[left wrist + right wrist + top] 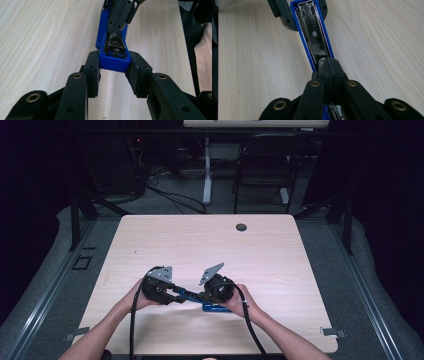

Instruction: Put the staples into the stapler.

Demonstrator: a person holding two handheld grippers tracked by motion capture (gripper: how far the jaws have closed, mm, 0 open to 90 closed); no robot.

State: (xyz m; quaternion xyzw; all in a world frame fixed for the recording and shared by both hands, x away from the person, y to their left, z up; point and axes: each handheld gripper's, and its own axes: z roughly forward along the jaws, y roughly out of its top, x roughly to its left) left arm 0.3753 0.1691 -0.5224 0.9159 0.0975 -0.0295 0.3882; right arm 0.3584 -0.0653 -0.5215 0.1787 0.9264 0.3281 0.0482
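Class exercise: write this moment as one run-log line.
left gripper: shut on blue stapler, front end | right gripper: shut, pads together inside the stapler's metal channel | table: under stapler

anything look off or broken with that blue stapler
Nothing looks broken, but the blue stapler is swung open, its metal staple channel bare. The left tongs clamp its blue end while the right tongs are pinched shut inside the channel.
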